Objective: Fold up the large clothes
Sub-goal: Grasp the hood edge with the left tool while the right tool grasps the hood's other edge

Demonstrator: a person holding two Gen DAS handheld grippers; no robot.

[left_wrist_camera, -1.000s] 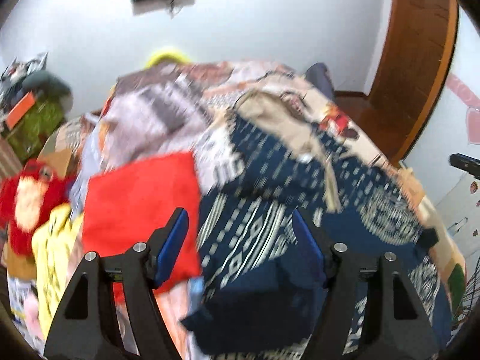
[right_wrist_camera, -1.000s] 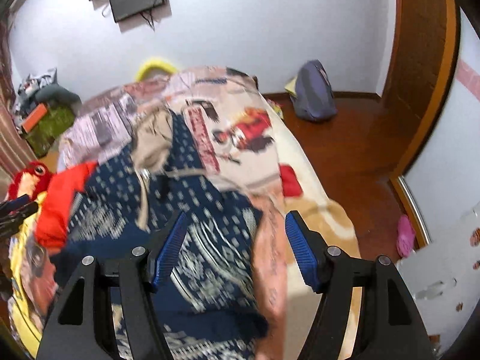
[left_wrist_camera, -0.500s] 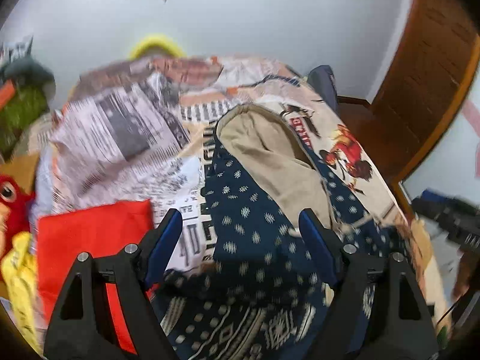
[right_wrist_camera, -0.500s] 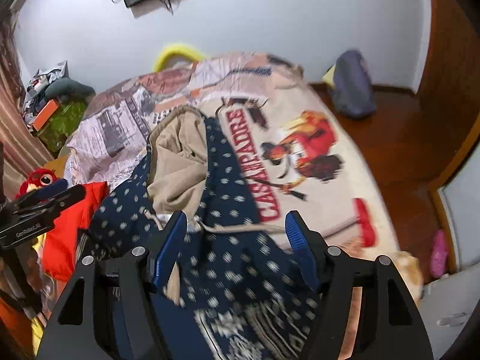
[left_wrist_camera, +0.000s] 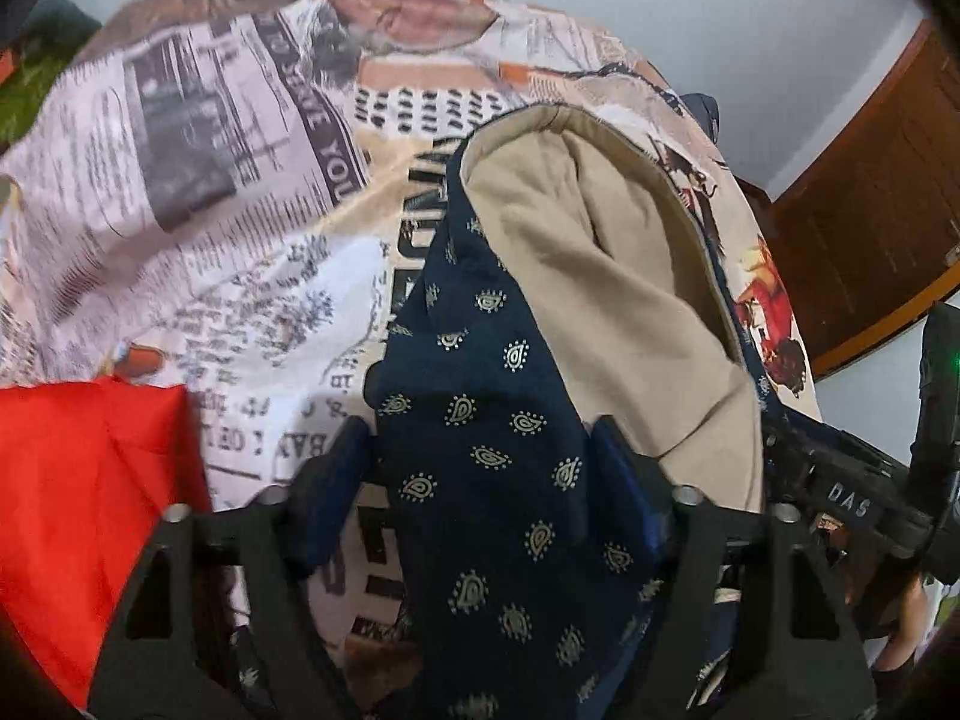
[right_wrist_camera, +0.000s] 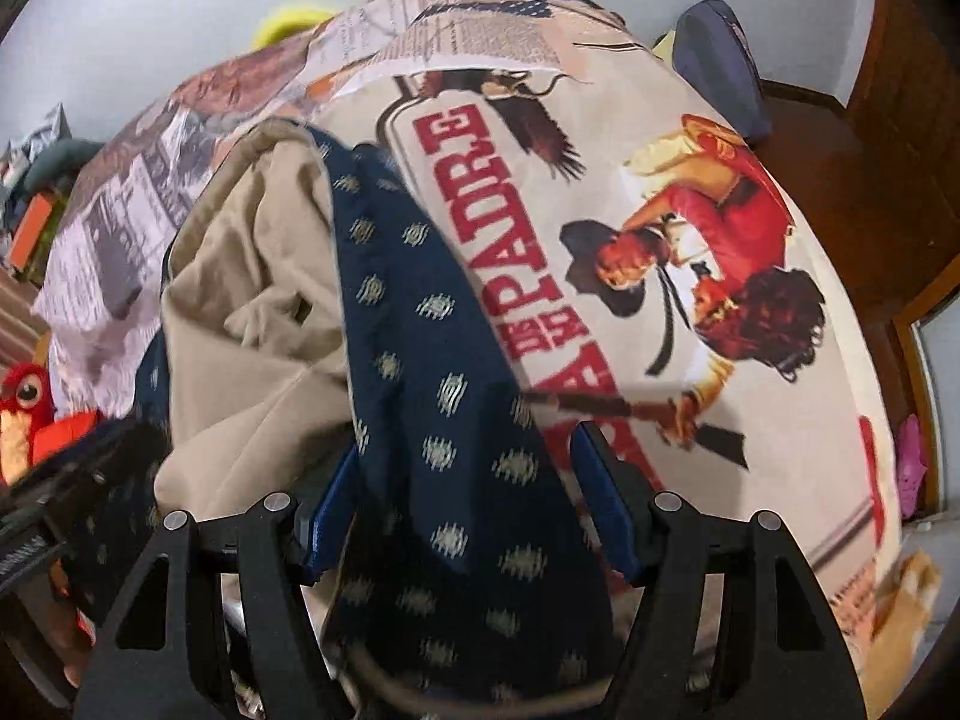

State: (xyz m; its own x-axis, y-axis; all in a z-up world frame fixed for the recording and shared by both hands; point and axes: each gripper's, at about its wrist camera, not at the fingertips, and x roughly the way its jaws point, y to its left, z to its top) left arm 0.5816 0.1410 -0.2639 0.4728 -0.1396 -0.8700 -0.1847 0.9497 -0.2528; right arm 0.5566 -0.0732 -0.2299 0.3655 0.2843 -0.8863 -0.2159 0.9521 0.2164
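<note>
Left wrist view: the left gripper, jaws spread, straddles a fold of the navy hooded garment lying on the printed bedspread; its tan hood lining opens ahead. A red cloth borders the left, the other gripper the right.

Right wrist view: the right gripper, likewise spread, straddles the garment's navy edge; open bedspread lies rightward, a backpack beyond.

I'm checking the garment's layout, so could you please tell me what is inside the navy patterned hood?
The navy patterned hood opens onto its plain beige lining. Nothing else shows inside, though folds hide the deepest part.
</note>
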